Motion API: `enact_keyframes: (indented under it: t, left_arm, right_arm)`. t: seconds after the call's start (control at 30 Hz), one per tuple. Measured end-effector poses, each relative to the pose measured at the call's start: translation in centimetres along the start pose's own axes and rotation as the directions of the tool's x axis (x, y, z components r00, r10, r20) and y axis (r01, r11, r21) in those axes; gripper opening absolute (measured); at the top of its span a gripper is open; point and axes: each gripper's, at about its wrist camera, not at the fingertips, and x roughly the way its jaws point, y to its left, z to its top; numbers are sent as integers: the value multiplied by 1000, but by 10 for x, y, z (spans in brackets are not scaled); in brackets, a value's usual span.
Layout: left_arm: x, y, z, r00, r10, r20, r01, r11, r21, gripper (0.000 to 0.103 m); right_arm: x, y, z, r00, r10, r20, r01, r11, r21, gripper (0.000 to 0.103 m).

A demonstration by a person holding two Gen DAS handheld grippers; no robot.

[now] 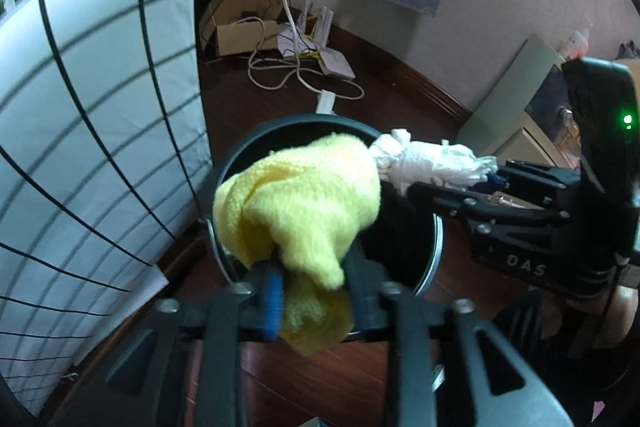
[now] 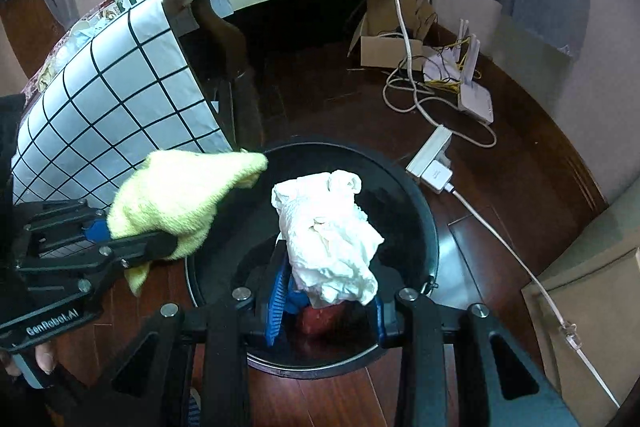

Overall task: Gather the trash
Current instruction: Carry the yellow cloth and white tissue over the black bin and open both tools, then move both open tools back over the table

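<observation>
Bin (image 2: 424, 227) rim lies just ahead of both sets of fingers, its dark mouth open below the right gripper (image 2: 326, 307), which is clamped on a tissue (image 2: 332, 239) over the opening. Left gripper (image 1: 312, 291) stands half spread at the near rim, the cloth (image 1: 304, 199) loose between its fingers. Beyond them lies wood floor (image 2: 340, 99) with cables (image 2: 420, 95); a gridded cloth (image 1: 92, 131) hangs close to the left fingers' outer side.
</observation>
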Motion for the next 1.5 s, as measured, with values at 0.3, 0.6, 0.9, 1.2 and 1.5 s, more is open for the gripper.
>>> enact_keyframes:
  t: [0.3,0.6,0.9,1.2,1.5]
  left_arm:
    - [-8,28,-17,995,102,16,-100,990,-103,83]
    - [-27,30,-24,982,176,65,-169,980,-103,90]
    - [-56,29,-27,976,191,108,-177,976,-126,95]
    - [-109,43,-25,945,251,210,-215,960,-180,99]
    - [-162,82,-20,899,348,264,-279,923,-265,99]
  right_arm:
    - [14,-21,-16,994,-99,-38,102,991,82,92]
    - [4,-7,-17,994,-112,2,112,991,69,100]
    - [-19,11,-16,993,-107,47,105,993,51,100]
    - [-58,44,5,982,-94,165,95,995,1,103]
    - [-87,89,45,960,-14,281,29,998,-47,103]
